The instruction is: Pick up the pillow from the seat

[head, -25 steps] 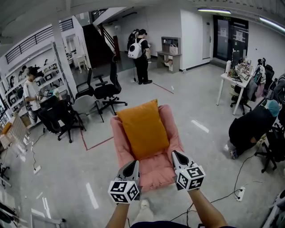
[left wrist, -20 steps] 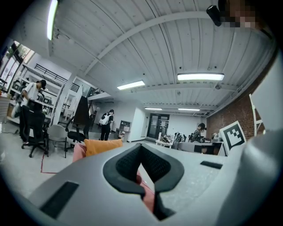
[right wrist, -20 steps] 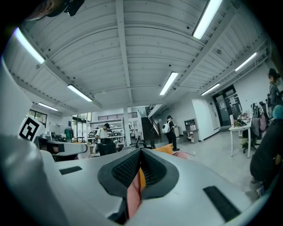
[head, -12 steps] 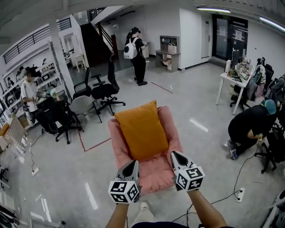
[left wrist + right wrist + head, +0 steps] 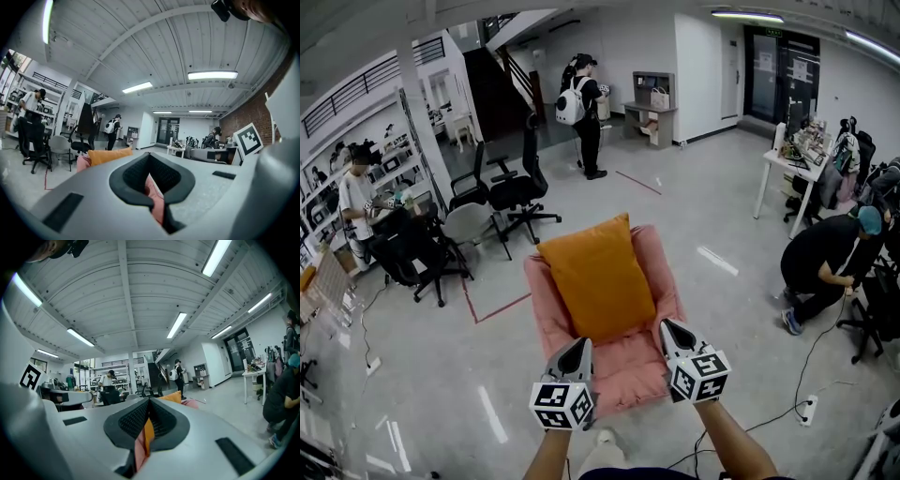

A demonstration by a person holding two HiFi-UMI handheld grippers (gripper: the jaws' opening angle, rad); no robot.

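Note:
An orange pillow (image 5: pixel 597 277) leans against the back of a pink floor seat (image 5: pixel 628 361) in the middle of the head view. My left gripper (image 5: pixel 579 345) hovers over the seat's front left part, shut and holding nothing. At the seat's front right, just beyond the pillow's lower corner, my right gripper (image 5: pixel 667 326) is also shut and empty. In the left gripper view the pillow (image 5: pixel 110 155) shows beyond the closed jaws, apart from them. The right gripper view has the pillow (image 5: pixel 172 397) just past its closed jaws.
Black office chairs (image 5: pixel 514 192) stand behind the seat to the left. A person with a white backpack (image 5: pixel 579 105) stands far back, another (image 5: pixel 358 202) at the left shelves, and one crouches (image 5: pixel 825 267) at the right. A white table (image 5: pixel 789 169) and floor cables (image 5: pixel 806 406) lie to the right.
Both grippers stay shut in the same place over the seat front. The person with the backpack has walked a little left, and the crouching person at the right has shifted.

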